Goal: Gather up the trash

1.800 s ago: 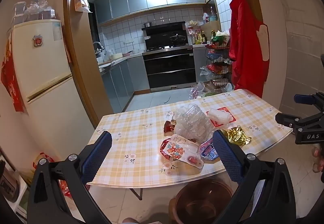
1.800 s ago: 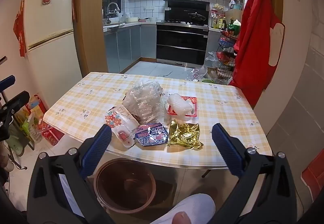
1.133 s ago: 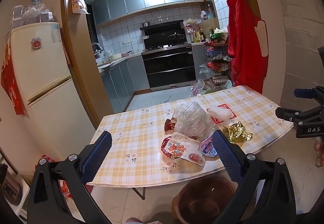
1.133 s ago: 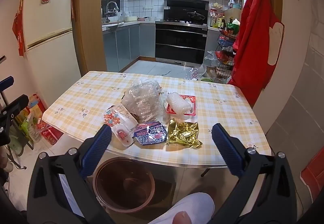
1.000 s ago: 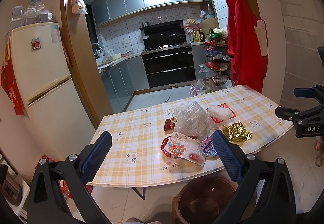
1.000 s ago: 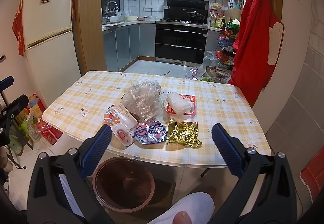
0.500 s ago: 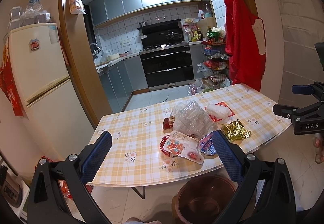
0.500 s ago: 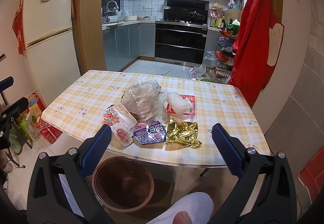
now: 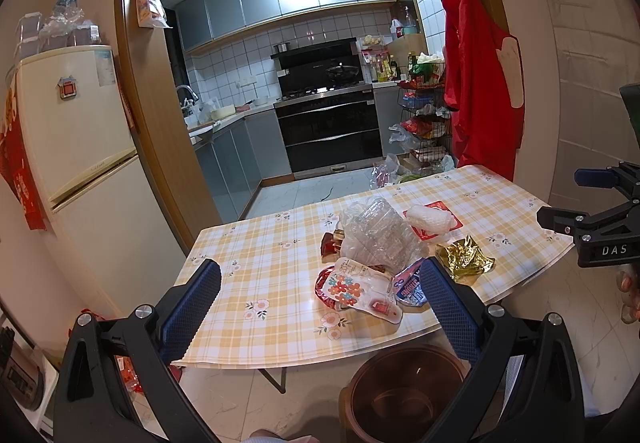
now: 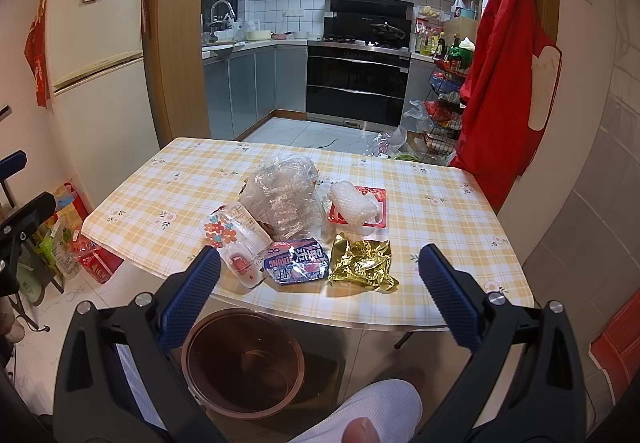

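Little has changed over the last couple of seconds: both views drifted up and back slightly, the trash pile on the yellow-checked tablecloth table (image 10: 168, 179) hasn't moved, nothing picked yet. Left gripper (image 9: 320, 309) has jaws spread wide, empty, held off the table's near edge; right gripper (image 10: 320, 283) same, wide and empty, aimed at the pile. Pile relative to the crumpled clear plastic bag (image 10: 286, 199) at its centre: white pouch with a flower print (image 10: 232, 239) just left-front of it, blue-and-pink printed wrapper (image 10: 298, 261) directly in front, crumpled gold foil wrapper (image 10: 362, 263) front-right, red tray holding a white bubble-wrap wad (image 10: 358, 207) right beside it. Small dark-red packet (image 9: 329, 245) sits behind-left of the bag, only visible in the left view. Brown round plastic bin (image 10: 242, 361) stands on the floor below the table's near edge, under the pouch and blue wrapper; looks empty. Read: still pre-grasp, task effectively at zero. Front-row pieces overhang toward the bin, so they're probably the easiest first grabs; thin film may slip from the pads.
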The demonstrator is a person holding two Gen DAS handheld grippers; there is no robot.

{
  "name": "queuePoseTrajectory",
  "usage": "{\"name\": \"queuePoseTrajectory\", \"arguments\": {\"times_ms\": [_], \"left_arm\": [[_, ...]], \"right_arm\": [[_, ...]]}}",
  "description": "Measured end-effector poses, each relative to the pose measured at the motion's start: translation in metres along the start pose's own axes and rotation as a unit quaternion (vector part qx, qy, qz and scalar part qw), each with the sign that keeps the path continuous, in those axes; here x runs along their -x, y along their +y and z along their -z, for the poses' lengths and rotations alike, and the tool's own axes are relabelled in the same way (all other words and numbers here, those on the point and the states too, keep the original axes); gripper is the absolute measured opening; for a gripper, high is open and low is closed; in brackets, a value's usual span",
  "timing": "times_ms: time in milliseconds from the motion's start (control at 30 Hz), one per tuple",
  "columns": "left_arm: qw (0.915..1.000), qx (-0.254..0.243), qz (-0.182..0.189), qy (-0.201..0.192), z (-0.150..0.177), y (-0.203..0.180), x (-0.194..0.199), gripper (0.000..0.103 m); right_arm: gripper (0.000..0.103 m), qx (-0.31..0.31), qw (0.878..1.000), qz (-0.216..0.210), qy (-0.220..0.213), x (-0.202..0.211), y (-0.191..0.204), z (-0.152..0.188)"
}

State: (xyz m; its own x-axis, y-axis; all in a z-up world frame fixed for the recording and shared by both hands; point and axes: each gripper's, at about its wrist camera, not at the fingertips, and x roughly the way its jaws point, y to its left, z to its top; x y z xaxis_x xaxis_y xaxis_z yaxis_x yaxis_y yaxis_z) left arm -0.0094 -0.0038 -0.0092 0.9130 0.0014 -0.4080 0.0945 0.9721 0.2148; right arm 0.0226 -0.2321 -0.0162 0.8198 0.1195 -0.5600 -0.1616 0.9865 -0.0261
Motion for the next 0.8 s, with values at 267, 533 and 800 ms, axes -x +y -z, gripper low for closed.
{"name": "queuePoseTrajectory", "arguments": {"times_ms": [267,533,800], "left_arm": [[1.0000,-0.002,0.000,0.000,0.0001,-0.0008,0.0003,0.097],[1.0000,-0.001,-0.001,0.000,-0.0002,-0.0010,0.0002,0.097],[1.0000,0.000,0.000,0.001,-0.0006,-0.0008,0.0000,0.097]], "right_arm": [[0.098,0.000,1.000,0.000,0.001,-0.0001,-0.0002,0.0003],[0.098,0.001,1.000,0.001,0.000,-0.0003,0.0001,0.0006],[0.098,0.001,1.000,0.001,0.001,-0.0015,0.0021,-0.0022]]}}
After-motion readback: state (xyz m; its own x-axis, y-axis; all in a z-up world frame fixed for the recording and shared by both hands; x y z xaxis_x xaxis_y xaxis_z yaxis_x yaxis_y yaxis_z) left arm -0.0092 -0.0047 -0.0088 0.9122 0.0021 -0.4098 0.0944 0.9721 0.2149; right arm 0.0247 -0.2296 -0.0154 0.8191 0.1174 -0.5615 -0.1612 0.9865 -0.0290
